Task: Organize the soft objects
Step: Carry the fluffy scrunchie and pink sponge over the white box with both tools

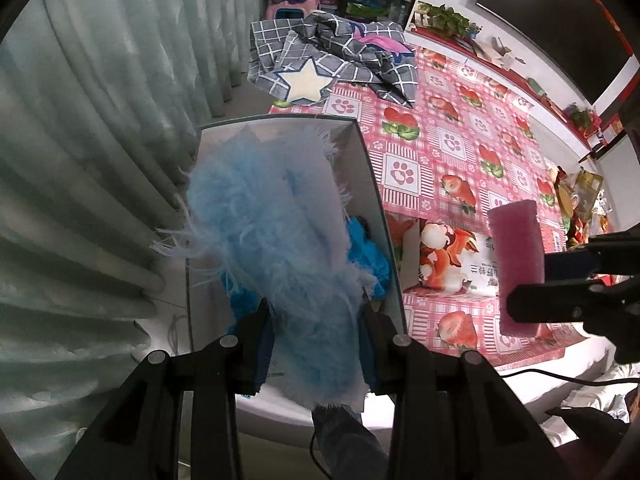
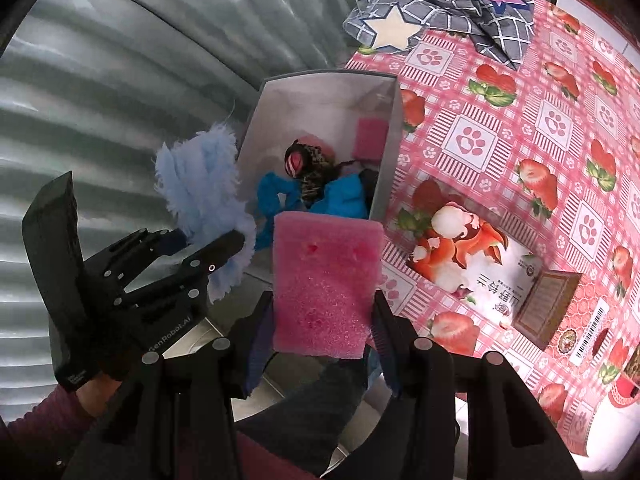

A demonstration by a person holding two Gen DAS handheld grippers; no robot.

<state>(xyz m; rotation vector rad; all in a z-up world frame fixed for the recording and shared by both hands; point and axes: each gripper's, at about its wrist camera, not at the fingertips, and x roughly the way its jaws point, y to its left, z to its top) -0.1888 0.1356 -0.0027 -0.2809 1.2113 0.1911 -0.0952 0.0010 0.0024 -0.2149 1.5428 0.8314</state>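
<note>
My left gripper [image 1: 316, 344] is shut on a fluffy light-blue cloth [image 1: 276, 240], which hangs over the near left part of the grey open box [image 1: 376, 200]. Seen from the right wrist, that left gripper [image 2: 208, 244] and the blue fluff [image 2: 204, 184] sit at the box's left wall. My right gripper [image 2: 324, 320] is shut on a pink foam sponge [image 2: 326, 284], held just in front of the grey box [image 2: 394, 144]. Inside the box lie a bright blue cloth [image 2: 340, 200], a dark patterned item [image 2: 308, 164] and a second pink sponge [image 2: 372, 140]. From the left wrist, the held pink sponge [image 1: 518, 264] appears at right.
The box stands at the left edge of a table with a pink strawberry-print cloth [image 2: 520, 128]. A printed carton [image 2: 480, 260] lies right of the box. A grey checked fabric with a star [image 2: 432, 12] is heaped at the far end. Pale curtains [image 1: 80, 160] hang left.
</note>
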